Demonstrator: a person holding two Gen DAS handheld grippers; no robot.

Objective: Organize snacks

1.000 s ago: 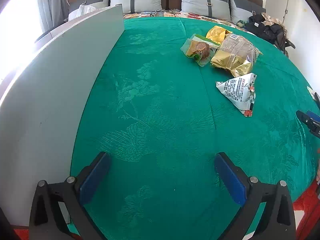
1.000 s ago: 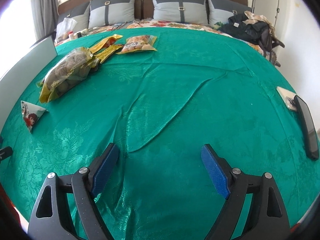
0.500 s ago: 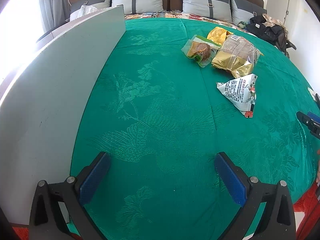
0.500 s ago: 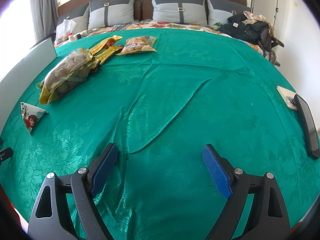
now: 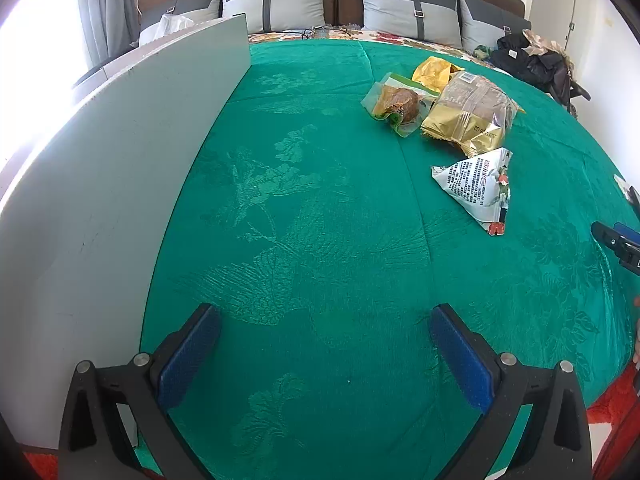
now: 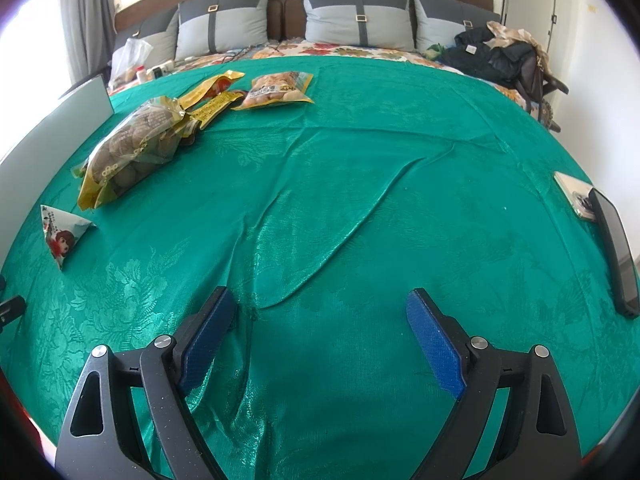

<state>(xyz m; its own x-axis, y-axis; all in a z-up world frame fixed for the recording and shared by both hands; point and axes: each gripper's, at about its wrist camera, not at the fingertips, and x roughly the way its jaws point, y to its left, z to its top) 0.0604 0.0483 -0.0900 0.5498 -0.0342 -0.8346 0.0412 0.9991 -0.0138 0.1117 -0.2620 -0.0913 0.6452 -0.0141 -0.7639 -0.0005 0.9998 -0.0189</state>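
Observation:
Several snack packs lie on a green bedspread (image 5: 312, 208). In the left wrist view a white triangular pack (image 5: 478, 186) lies nearest, then a large gold-and-clear bag (image 5: 468, 116), a small clear pastry pack (image 5: 396, 104) and a yellow wrapper (image 5: 436, 72). In the right wrist view they show as the triangular pack (image 6: 62, 234), the large bag (image 6: 132, 152), a yellow wrapper (image 6: 212, 98) and a peanut-coloured pack (image 6: 278, 88). My left gripper (image 5: 324, 320) is open and empty above the cloth. My right gripper (image 6: 320, 306) is open and empty over a fold.
A tall grey-white board (image 5: 104, 184) stands along the bed's left side. Grey pillows (image 6: 356, 16) line the headboard. Dark clothes (image 6: 496, 56) lie at the far right. A phone (image 6: 576, 196) and a black slab (image 6: 614, 248) sit at the right edge.
Both views have shifted slightly; the snacks sit a little lower in the frames. Both grippers stay open and empty.

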